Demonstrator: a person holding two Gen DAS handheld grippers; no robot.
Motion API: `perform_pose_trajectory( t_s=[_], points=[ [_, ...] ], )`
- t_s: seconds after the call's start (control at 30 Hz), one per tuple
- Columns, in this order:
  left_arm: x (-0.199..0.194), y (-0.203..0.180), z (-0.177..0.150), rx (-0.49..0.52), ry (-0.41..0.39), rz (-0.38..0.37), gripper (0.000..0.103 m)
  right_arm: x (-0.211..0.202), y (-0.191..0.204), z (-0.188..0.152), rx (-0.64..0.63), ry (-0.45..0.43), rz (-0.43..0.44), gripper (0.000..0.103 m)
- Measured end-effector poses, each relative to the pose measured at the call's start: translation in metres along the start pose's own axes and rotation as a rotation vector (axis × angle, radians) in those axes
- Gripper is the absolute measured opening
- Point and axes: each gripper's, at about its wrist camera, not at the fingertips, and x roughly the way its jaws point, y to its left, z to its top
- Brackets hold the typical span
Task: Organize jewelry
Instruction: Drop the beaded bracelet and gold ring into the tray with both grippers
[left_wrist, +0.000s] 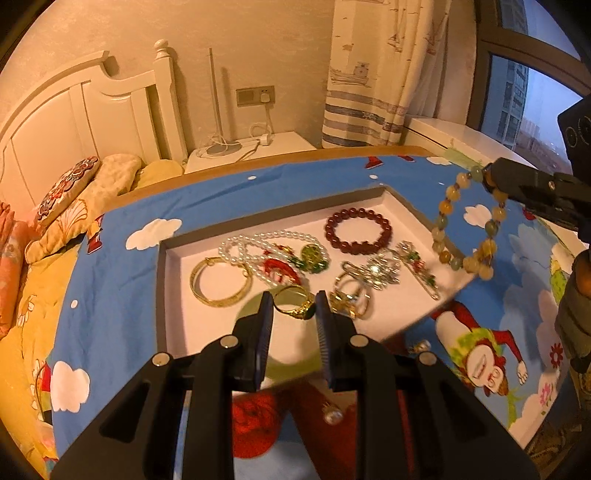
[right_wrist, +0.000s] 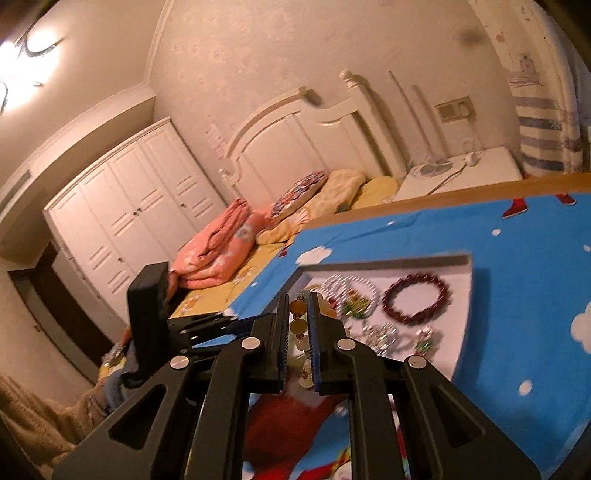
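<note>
**Right gripper lifts a beaded bracelet above the jewelry tray**

Left wrist view: A shallow white tray (left_wrist: 173, 295) lies on a blue cartoon-print cloth (left_wrist: 122, 288). Inside it, a gold bangle (left_wrist: 220, 282) sits near the left edge, a pearl necklace (left_wrist: 258, 243) beside it, and a dark red bracelet (left_wrist: 357, 230) toward the far right corner. Silver pieces (left_wrist: 380, 271) cluster by the right edge. The left gripper (left_wrist: 294, 308) hovers over the tray's near edge, its jaws a little apart with nothing pressed between them; a gold ring (left_wrist: 295, 304) shows in the gap, lying in the tray below. At the upper right, the right gripper (left_wrist: 493, 177) holds a bracelet of yellow and green beads (left_wrist: 467, 221), which hangs in the air over the tray's right edge.

Right wrist view: The right gripper's jaws are nearly closed, pinching the beaded bracelet, whose beads line up between the pads. The left gripper (right_wrist: 229, 317) shows just to the left. Beyond, the tray holds the red bracelet and pearls.
</note>
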Motion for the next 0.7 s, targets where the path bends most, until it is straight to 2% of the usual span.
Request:
perform_pose_trajectory(
  t_s=[0.13,0.47,0.5,0.53,0.57,0.63,0.67,0.7],
  points=[
    [0.013,0.014,0.004,-0.033,0.008,0.027,0.023,0.018,-0.007,0.004,-0.032,0.009,-0.080,0.011],
    [0.036,0.038,0.005,-0.094,0.041,0.087,0.024,0.062,-0.012,-0.006,-0.084,0.081,-0.145,0.012],
    [0.038,0.039,0.004,-0.102,0.047,0.098,0.027,0.063,-0.011,-0.008,-0.084,0.080,-0.154,0.013],
    [0.039,0.041,0.003,-0.109,0.052,0.101,0.040,0.065,-0.011,-0.010,-0.079,0.084,-0.160,0.014],
    [0.038,0.042,0.002,-0.121,0.049,0.100,0.053,0.067,-0.011,-0.011,-0.073,0.097,-0.156,0.020],
    [0.037,0.043,0.001,-0.133,0.038,0.109,0.061,0.066,-0.011,-0.013,-0.063,0.101,-0.157,0.042],
    [0.037,0.044,0.000,-0.134,0.041,0.110,0.062,0.064,-0.010,-0.014,-0.063,0.093,-0.156,0.056],
    [0.036,0.044,-0.001,-0.135,0.044,0.112,0.063,0.061,-0.009,-0.015,-0.067,0.087,-0.150,0.056]
  ],
)
